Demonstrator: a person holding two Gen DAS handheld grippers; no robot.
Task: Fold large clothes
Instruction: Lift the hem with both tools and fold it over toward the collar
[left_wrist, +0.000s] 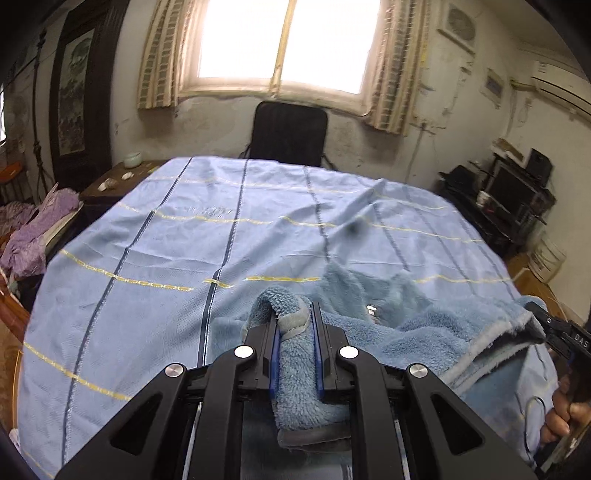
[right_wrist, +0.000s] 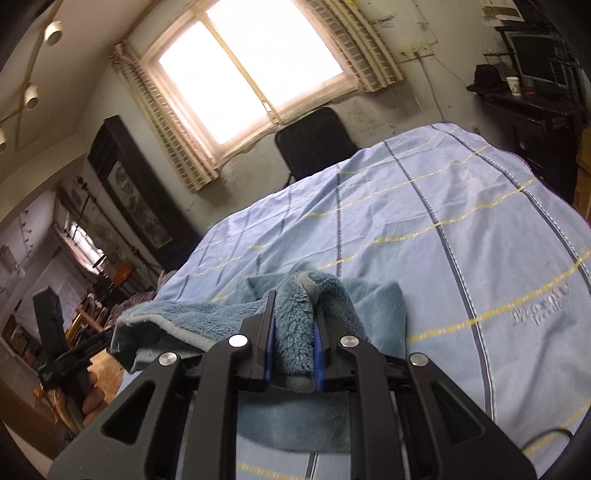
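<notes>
Left gripper (left_wrist: 295, 317): jaws nearly closed, clamped on a bunched fold of the fleece garment (left_wrist: 424, 332); blue pads press the pile on both sides, and a grey-bound hem loops over the top between them. Right gripper (right_wrist: 295, 306): same state, jaws pinched on another bunched edge of the garment (right_wrist: 207, 317).

Writing: white letters "DAS" legible on the right gripper's body in the left wrist view (left_wrist: 546, 325). Embroidered lettering on the bedsheet (right_wrist: 480, 229), too blurred to read.

Garment: dusty-blue, thick plush pile, smoother reverse face, pale grey trim along the edge. It hangs slack between the two grippers, its far part lying on the sheet at the near edge of the bed.

Sheet: light blue, dark blue stripes crossed by thin yellow lines, creased. Beyond the bed: black chair (left_wrist: 290, 133) under a bright window (left_wrist: 288, 44) with striped curtains. A hand (left_wrist: 565, 413) grips the right gripper's handle.
</notes>
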